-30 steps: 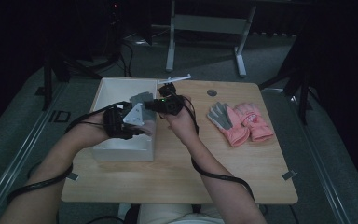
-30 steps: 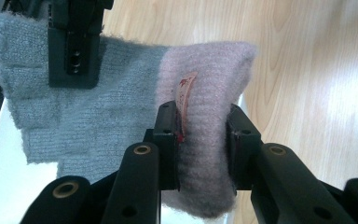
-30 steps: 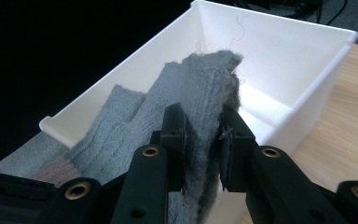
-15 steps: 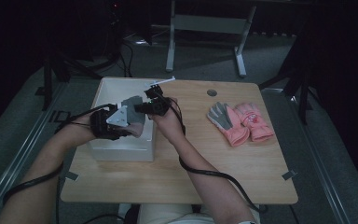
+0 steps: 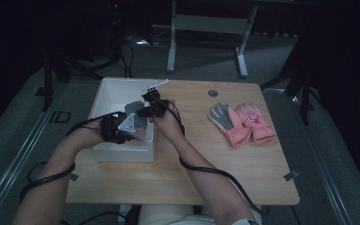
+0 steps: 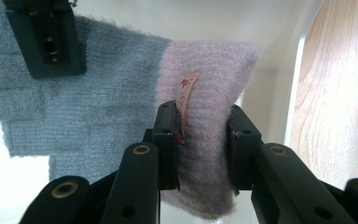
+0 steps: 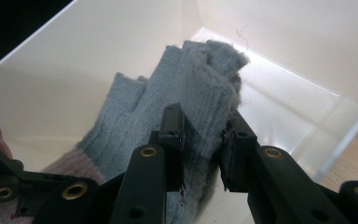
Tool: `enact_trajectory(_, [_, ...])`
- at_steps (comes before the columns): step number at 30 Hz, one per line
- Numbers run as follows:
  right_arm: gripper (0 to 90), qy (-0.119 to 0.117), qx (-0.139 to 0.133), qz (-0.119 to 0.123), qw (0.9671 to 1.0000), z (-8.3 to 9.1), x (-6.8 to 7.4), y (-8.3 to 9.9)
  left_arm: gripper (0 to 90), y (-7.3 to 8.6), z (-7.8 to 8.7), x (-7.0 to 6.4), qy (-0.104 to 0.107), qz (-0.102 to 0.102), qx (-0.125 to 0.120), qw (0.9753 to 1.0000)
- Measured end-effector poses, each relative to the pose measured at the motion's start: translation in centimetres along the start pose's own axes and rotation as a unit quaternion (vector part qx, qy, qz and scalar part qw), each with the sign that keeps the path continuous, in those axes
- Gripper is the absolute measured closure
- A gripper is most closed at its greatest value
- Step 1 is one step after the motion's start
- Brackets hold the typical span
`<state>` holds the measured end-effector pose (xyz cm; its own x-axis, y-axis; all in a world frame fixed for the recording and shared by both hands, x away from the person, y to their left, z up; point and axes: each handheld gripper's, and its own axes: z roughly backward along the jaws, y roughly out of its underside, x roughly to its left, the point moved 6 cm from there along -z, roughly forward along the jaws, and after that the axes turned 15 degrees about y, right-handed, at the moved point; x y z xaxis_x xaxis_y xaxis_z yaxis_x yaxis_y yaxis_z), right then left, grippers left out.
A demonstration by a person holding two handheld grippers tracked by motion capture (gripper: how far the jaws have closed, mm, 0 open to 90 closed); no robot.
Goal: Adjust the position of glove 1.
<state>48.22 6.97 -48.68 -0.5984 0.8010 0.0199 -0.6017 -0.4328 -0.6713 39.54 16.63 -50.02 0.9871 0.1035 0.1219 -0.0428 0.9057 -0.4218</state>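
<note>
A knitted glove (image 5: 133, 112), grey with a pale pink cuff, hangs stretched between my two grippers over the white box (image 5: 107, 93). My left gripper (image 6: 200, 149) is shut on the pink cuff (image 6: 209, 84), beside a small sewn-in label (image 6: 185, 93). My right gripper (image 7: 205, 149) is shut on the grey finger end (image 7: 191, 88). In the high view the left gripper (image 5: 122, 129) sits over the box's near right part, and the right gripper (image 5: 145, 105) is just beyond it. Inside the box, white walls and floor show behind the glove.
A pair of pink gloves with grey palms (image 5: 241, 123) lies on the wooden table (image 5: 206, 159) to the right. A round cable hole (image 5: 213, 93) sits near the far edge. Cables trail from both grippers along the person's forearms.
Both grippers have carried the glove leftward, from above the box's right rim to over its inside. Their hold on it has not changed.
</note>
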Motion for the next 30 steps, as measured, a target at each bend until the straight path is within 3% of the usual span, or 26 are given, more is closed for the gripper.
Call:
enact_trajectory(11, [71.6,0.026,0.016,0.028,0.9991,-0.9,0.4,-0.9,69.7,0.6,0.1,0.8,-0.003,-0.010,0.023,0.9997])
enact_trajectory(13, [71.0,0.034,0.030,0.039,0.9982,-1.2,0.4,-0.9,69.7,0.8,-0.1,1.0,-0.005,-0.020,0.043,0.9989])
enact_trajectory(18, [70.7,0.054,0.053,0.065,0.9949,-1.7,0.5,-1.2,69.7,0.7,-0.7,1.5,0.006,-0.012,0.044,0.9989])
enact_trajectory(22, [66.2,0.058,0.068,0.078,0.9929,-1.9,0.6,-1.2,69.4,0.8,-1.6,1.7,0.001,-0.021,0.076,0.9969])
enact_trajectory(24, [59.0,0.054,0.061,0.074,0.9939,-1.9,0.7,-1.2,68.6,1.3,-2.5,2.0,-0.005,-0.020,0.111,0.9936])
enact_trajectory(25, [57.6,0.055,0.057,0.066,0.9947,-1.9,0.6,-1.2,68.4,1.5,-3.1,2.1,-0.002,-0.018,0.123,0.9923])
enact_trajectory(27, [53.1,0.054,0.051,0.056,0.9957,-1.7,0.3,-1.2,68.1,1.9,-4.3,2.1,0.024,-0.007,0.142,0.9896])
enact_trajectory(29, [50.8,0.053,0.048,0.053,0.9960,-1.4,0.0,-1.0,67.5,2.2,-5.1,2.1,0.026,-0.007,0.159,0.9869])
enact_trajectory(30, [50.7,0.052,0.046,0.050,0.9963,-1.3,-0.2,-1.0,66.7,2.3,-5.2,2.1,0.030,0.003,0.158,0.9870])
